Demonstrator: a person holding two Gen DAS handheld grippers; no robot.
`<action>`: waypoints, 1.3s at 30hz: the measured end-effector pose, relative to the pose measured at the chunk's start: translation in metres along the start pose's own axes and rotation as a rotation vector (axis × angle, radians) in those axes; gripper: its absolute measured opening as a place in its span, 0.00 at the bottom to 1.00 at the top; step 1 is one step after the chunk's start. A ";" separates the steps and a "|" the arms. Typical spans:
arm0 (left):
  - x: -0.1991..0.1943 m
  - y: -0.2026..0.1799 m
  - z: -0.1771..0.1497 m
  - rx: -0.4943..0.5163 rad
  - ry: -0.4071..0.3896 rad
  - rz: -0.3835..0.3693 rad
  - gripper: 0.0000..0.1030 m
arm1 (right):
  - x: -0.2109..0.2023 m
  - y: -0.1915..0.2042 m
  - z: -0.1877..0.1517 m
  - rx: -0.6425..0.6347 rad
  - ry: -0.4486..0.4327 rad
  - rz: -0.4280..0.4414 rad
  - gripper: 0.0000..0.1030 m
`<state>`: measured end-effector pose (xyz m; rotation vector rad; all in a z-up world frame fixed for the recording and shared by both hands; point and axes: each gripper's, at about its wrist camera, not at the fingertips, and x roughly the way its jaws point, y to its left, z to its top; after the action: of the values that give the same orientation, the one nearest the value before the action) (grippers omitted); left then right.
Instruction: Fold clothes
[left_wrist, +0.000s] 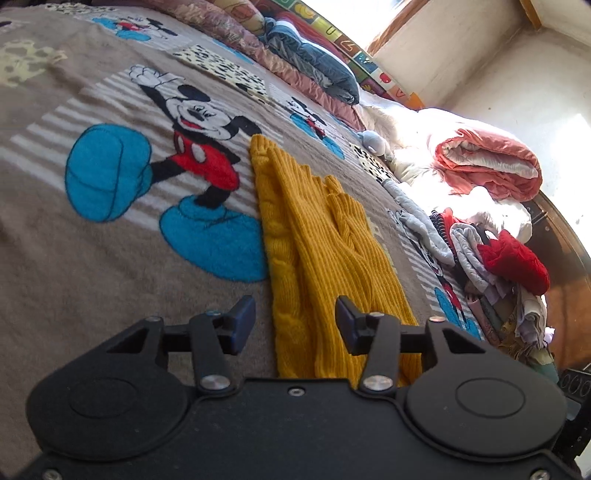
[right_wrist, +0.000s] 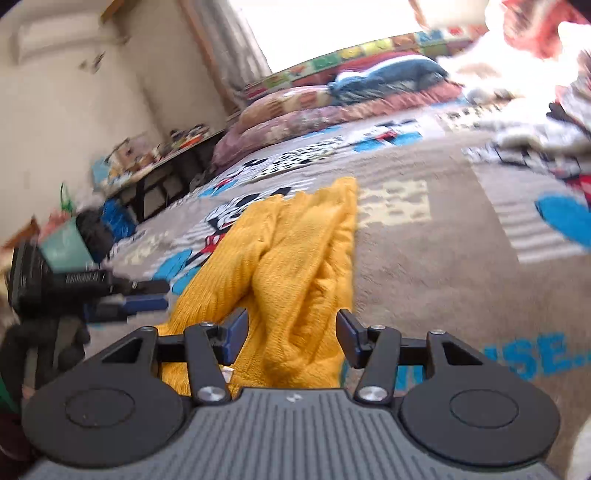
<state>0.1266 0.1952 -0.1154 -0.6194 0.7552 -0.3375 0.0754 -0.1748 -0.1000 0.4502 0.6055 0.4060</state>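
Left wrist view: my left gripper (left_wrist: 295, 323) hangs with jaws apart, holding nothing, over the near end of the sweater (left_wrist: 310, 236), which lies folded lengthwise on the blanket (left_wrist: 92, 258). My right gripper (right_wrist: 290, 334) is likewise parted and empty, positioned, I judge, for the next fold.

bed: cartoon-mouse blanket (left_wrist: 110, 258) | far edge: pillows (left_wrist: 295, 55) | right: rolled pink quilt (left_wrist: 487, 166)
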 end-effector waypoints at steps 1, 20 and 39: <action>-0.005 0.003 -0.009 -0.043 -0.005 0.010 0.43 | -0.002 -0.018 -0.005 0.114 -0.006 0.020 0.53; -0.002 -0.021 -0.056 -0.068 -0.060 0.143 0.33 | 0.029 -0.045 -0.042 0.275 0.056 0.128 0.50; -0.015 0.007 -0.053 -0.317 -0.078 -0.109 0.44 | 0.022 -0.062 -0.044 0.405 -0.002 0.211 0.58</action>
<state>0.0782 0.1867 -0.1412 -0.9701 0.7071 -0.2937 0.0794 -0.2033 -0.1738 0.9068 0.6417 0.4841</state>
